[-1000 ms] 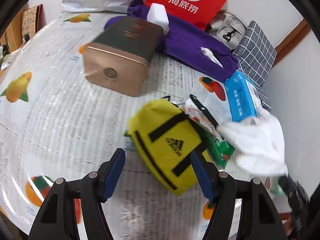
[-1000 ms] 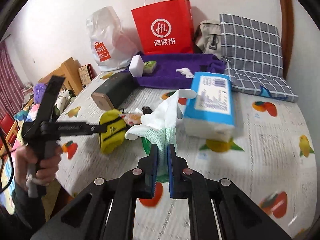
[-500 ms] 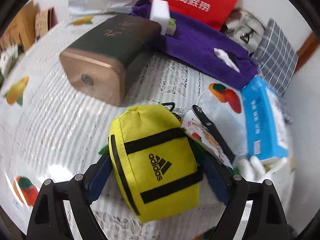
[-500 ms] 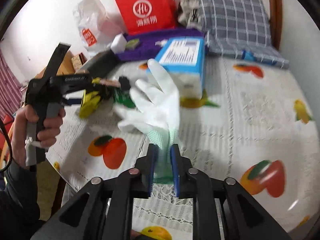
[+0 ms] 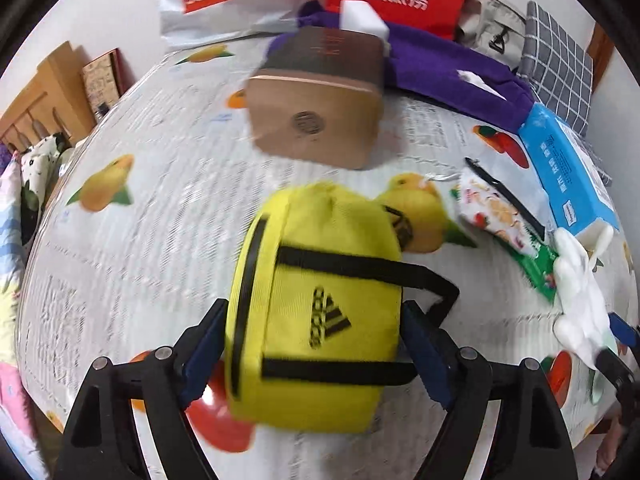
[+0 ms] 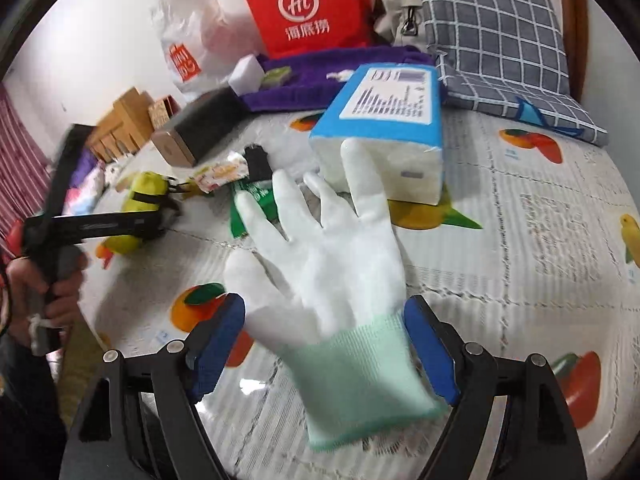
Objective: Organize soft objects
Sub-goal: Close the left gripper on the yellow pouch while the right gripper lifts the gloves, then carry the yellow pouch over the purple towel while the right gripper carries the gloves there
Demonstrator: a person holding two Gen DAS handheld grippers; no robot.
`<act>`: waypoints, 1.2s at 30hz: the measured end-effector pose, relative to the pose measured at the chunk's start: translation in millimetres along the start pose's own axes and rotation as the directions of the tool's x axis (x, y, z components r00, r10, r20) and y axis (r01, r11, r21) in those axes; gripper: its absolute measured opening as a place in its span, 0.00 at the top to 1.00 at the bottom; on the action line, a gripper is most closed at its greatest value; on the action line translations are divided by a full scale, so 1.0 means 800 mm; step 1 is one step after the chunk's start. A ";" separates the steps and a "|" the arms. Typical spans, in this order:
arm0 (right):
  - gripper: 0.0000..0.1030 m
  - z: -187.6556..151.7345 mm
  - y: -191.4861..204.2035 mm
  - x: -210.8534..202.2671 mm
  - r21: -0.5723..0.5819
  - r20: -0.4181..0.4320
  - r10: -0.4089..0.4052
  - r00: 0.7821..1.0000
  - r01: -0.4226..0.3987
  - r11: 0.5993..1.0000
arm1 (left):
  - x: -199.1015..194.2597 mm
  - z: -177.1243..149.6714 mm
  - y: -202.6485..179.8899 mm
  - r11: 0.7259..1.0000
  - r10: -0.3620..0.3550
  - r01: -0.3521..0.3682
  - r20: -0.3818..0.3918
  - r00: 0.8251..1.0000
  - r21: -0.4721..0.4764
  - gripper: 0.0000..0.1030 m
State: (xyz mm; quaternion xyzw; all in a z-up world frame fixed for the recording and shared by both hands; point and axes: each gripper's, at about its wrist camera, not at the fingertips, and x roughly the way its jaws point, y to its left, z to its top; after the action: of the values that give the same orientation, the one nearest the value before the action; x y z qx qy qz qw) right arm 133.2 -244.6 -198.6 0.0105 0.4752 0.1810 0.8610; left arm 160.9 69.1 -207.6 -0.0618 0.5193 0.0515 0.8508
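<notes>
A yellow Adidas pouch [image 5: 316, 300] lies on the fruit-print tablecloth [image 5: 152, 240]. My left gripper [image 5: 316, 350] straddles it with a blue pad close at each side, and I see no squeeze on the fabric. The right wrist view shows the pouch [image 6: 146, 188] resting on the table under that gripper. A white glove with a green cuff [image 6: 332, 264] lies flat on the cloth. My right gripper [image 6: 324, 344] is opening, with the cuff loose between its jaws and gaps on both sides. The left wrist view shows the glove [image 5: 580, 304] at the right edge.
A blue tissue pack [image 6: 384, 128] lies just beyond the glove's fingers. A snack packet [image 5: 496, 216] and a brown tin box [image 5: 316, 116] are near the pouch. A purple towel [image 5: 448, 68] with a white foam block [image 5: 362, 20], a red bag [image 6: 308, 4] and a checked cushion [image 6: 500, 40] line the back.
The left gripper widened and came down around the yellow pouch. The right gripper lowered the glove onto the cloth and opened, letting it go.
</notes>
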 end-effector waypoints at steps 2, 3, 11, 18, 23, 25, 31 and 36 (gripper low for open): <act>0.20 0.000 0.006 0.012 -0.001 -0.014 0.008 1.000 -0.008 1.000 | 0.000 -0.003 0.007 1.000 -0.007 0.007 0.010 1.000 -0.011 0.11; 0.14 0.000 0.011 0.014 -0.011 0.000 0.007 1.000 -0.007 1.000 | 0.002 -0.003 0.006 1.000 -0.006 0.006 0.014 1.000 -0.010 0.09; 0.11 0.001 0.047 0.032 -0.117 0.019 -0.067 0.998 0.069 0.991 | 0.013 0.003 -0.010 1.000 0.010 -0.011 0.035 0.999 0.022 0.02; 0.67 -0.003 0.067 0.029 -0.184 0.048 -0.106 0.993 0.113 0.976 | 0.005 0.004 -0.003 1.000 -0.026 0.025 0.082 0.996 0.003 0.24; 0.87 -0.004 0.073 0.026 -0.171 0.031 -0.115 0.993 0.118 0.978 | -0.004 0.004 0.018 0.985 -0.155 0.161 0.098 0.983 -0.056 0.36; 0.87 -0.005 0.074 0.016 -0.155 0.038 -0.104 0.994 0.108 0.982 | -0.007 0.004 0.025 0.977 -0.191 0.199 0.097 0.977 -0.076 0.37; 0.87 0.010 0.075 -0.033 -0.112 0.109 -0.070 0.992 0.082 0.990 | -0.030 0.001 0.039 0.965 -0.228 0.240 0.121 0.966 -0.102 0.37; 0.87 0.027 0.074 -0.068 -0.073 0.156 -0.037 0.987 0.049 0.996 | -0.048 -0.002 0.044 0.962 -0.235 0.251 0.141 0.962 -0.105 0.37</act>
State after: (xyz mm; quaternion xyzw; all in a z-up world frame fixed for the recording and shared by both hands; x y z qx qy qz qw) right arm 106.9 -203.8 -130.8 -0.0187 0.4000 0.1790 0.8987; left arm 136.5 102.9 -176.3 -0.1735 0.4482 -0.0179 0.8768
